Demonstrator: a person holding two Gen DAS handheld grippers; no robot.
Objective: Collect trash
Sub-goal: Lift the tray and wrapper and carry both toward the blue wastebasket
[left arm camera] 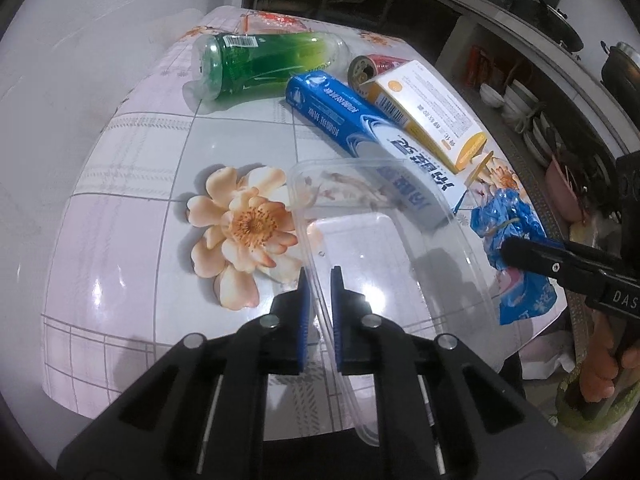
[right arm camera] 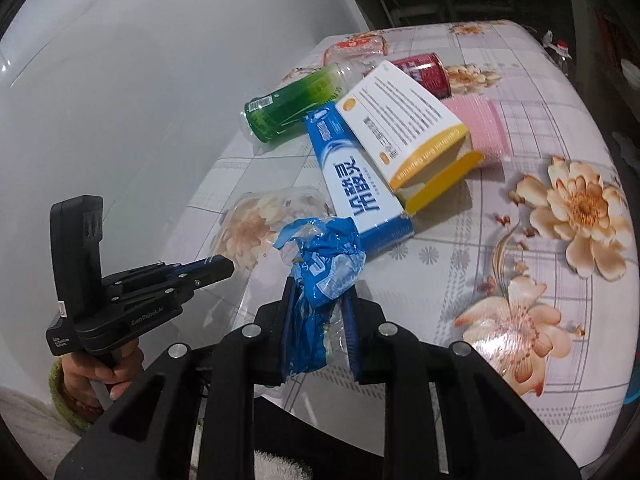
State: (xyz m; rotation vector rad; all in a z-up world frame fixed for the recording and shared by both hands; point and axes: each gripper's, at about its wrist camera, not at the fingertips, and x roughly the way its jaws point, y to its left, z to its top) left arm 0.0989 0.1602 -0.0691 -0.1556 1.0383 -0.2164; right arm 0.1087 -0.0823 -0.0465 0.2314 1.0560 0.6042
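My left tool [left arm camera: 318, 280] was pinched tight on the rim of a clear plastic tray [left arm camera: 384, 248], near edge of the table [left arm camera: 120, 184] w/ the flower cloth. Right tool [right arm camera: 320, 300] was clamped on a crumpled blue wrapper [right arm camera: 320, 264]. Further back lay a blue box [right arm camera: 360, 184], yellow box [right arm camera: 404, 128], green bottle [right arm camera: 296, 100] & red can [right arm camera: 424, 72], all bunched together.

Two boxes [right arm camera: 360, 184] [right arm camera: 404, 128], two bottles [right arm camera: 292, 100] [right arm camera: 356, 50], one can [right arm camera: 424, 72], one wrapper [right arm camera: 320, 276], one clear tray [left arm camera: 380, 248].
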